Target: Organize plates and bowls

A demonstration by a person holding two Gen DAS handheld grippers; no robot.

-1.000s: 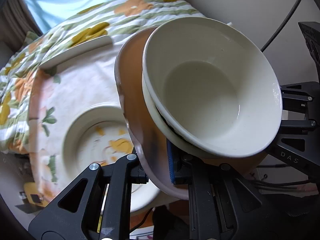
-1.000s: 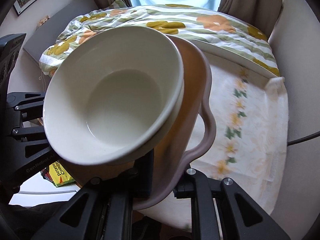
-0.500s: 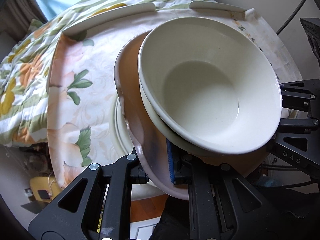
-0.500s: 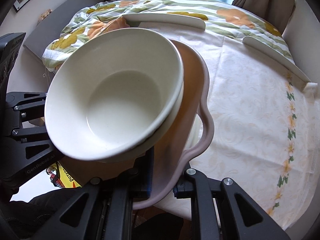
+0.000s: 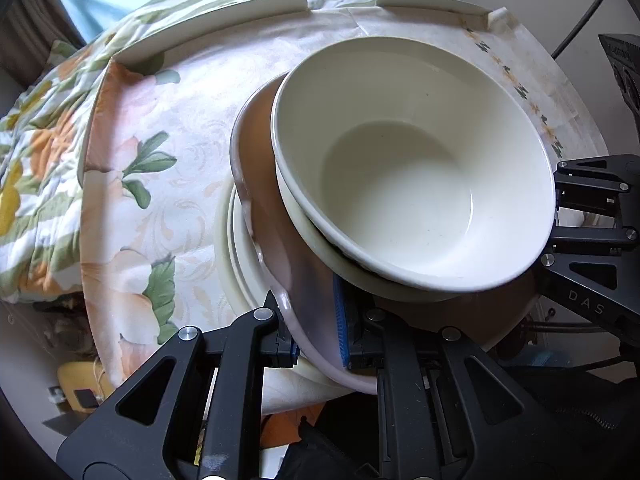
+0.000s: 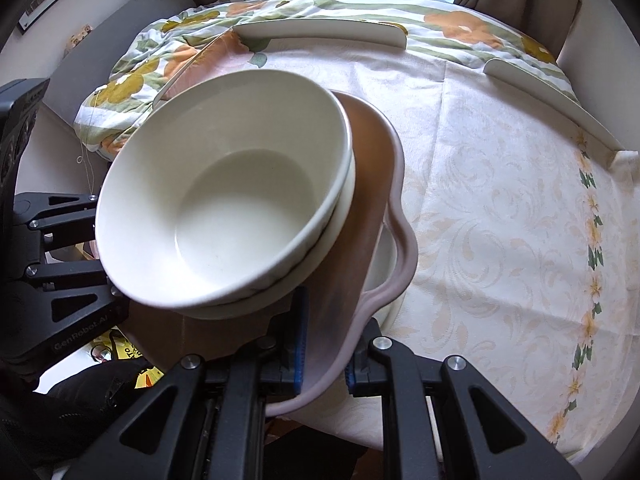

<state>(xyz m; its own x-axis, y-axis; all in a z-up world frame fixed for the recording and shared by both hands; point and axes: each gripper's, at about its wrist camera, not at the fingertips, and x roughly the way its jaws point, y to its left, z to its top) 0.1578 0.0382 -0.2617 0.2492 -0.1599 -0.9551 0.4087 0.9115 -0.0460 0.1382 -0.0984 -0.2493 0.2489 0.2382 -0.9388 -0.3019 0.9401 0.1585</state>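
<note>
A brown tray with a wavy mauve rim (image 5: 276, 240) (image 6: 372, 184) is held between both grippers. Two nested cream bowls (image 5: 412, 160) (image 6: 224, 204) stand on it. My left gripper (image 5: 318, 336) is shut on the tray's left rim, its blue pads pressing both sides. My right gripper (image 6: 324, 348) is shut on the tray's right rim in the same way. Under the tray a white plate (image 5: 236, 264) (image 6: 380, 264) lies on the tablecloth, mostly hidden by the tray.
The round table (image 6: 500, 208) has a floral cloth and raised white edge guards (image 5: 216, 24) (image 6: 320, 28) at the far side. A flowered quilt (image 5: 28, 148) lies beyond it. The other gripper's black frame (image 5: 592, 240) (image 6: 52, 260) shows at each view's side.
Both grippers carried the tray with the bowls forward and down over the table. The white plate, in full view before, is now largely covered by the tray. Hardly any motion in the last half second.
</note>
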